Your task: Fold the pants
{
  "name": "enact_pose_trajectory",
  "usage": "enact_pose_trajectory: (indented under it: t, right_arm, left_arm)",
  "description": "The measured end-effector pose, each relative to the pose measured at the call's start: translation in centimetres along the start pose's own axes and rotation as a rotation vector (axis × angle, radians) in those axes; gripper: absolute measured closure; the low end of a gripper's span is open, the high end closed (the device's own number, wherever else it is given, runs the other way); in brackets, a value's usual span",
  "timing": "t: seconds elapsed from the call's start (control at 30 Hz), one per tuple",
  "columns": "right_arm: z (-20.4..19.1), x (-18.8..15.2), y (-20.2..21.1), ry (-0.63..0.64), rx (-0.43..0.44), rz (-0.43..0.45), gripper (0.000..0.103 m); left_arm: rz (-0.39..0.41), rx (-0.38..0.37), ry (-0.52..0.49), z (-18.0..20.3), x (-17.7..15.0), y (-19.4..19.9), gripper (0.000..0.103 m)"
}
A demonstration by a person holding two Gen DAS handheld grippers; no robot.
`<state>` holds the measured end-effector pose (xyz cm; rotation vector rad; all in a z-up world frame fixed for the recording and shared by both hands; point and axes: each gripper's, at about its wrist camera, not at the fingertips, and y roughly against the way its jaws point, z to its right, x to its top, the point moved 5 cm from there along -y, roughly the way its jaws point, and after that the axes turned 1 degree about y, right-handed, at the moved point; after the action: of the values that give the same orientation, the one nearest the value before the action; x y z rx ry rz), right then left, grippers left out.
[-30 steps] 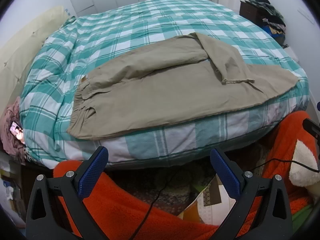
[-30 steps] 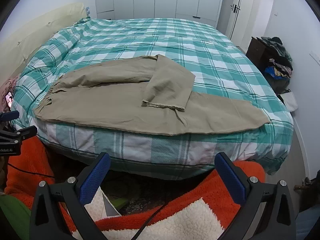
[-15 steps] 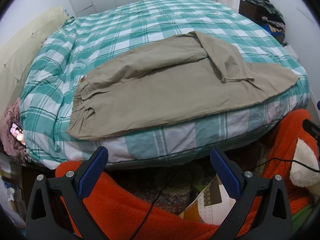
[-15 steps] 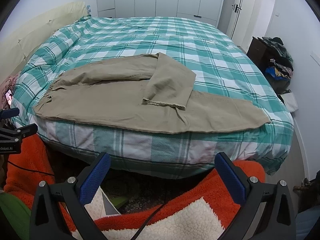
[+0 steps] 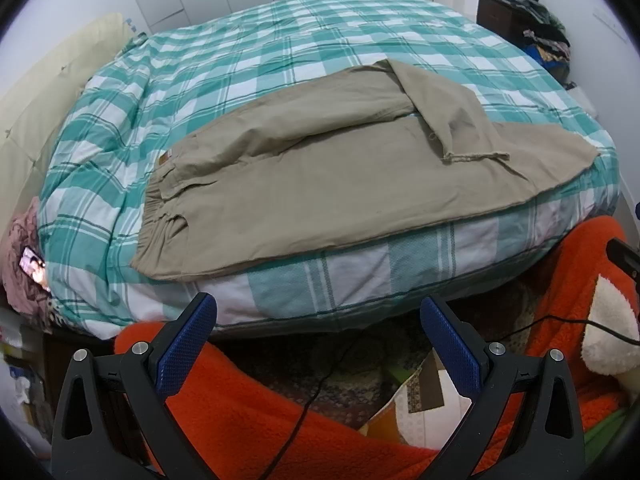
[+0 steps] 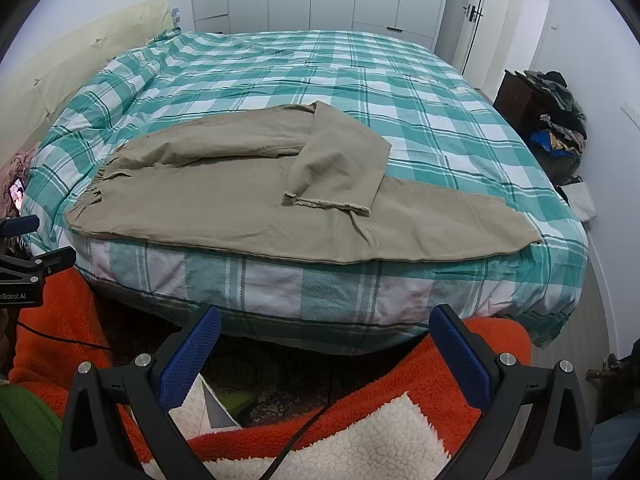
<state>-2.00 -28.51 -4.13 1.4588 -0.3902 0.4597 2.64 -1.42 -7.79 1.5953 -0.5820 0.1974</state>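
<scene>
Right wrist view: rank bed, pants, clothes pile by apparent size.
1. bed
2. pants
3. clothes pile, though it sits farther from the camera, so its real size is unsure.

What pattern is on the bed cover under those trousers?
The quilted bed cover is a teal-and-white check; the right wrist view shows it best.

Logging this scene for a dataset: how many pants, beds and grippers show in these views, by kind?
pants: 1
bed: 1
grippers: 2, left gripper and right gripper, both open and empty
Total: 4
</scene>
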Motion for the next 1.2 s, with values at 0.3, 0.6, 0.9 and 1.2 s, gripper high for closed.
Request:
enact_pose_trajectory:
  t: [0.3,0.6,0.9,1.2]
  right_arm:
    - [0.3,0.4,-0.2,0.013,-0.040,-0.011,0.000]
    - [2.8,1.3,-0.2,-0.020,-0.193,-0.032,0.000]
    - [4.2,0.9,-0.9,-0.041,-0.247,-0.068,0.000]
    - [4.3,0.1,-1.4,-0.043,-0.266,-0.098,0.000]
  left_arm:
    - [-0.005,0.000,0.006,-0.2,0.5,-0.5,0.001]
    - [0.008,0.008,-0.006,-0.1,0.2,-0.2,0.001]
    - [-0.006,0.010,0.005,-0.3,0.2,-0.5,0.001]
    - [-0.013,0.013,0.010,-0.2,0.1,-0.7,0.001]
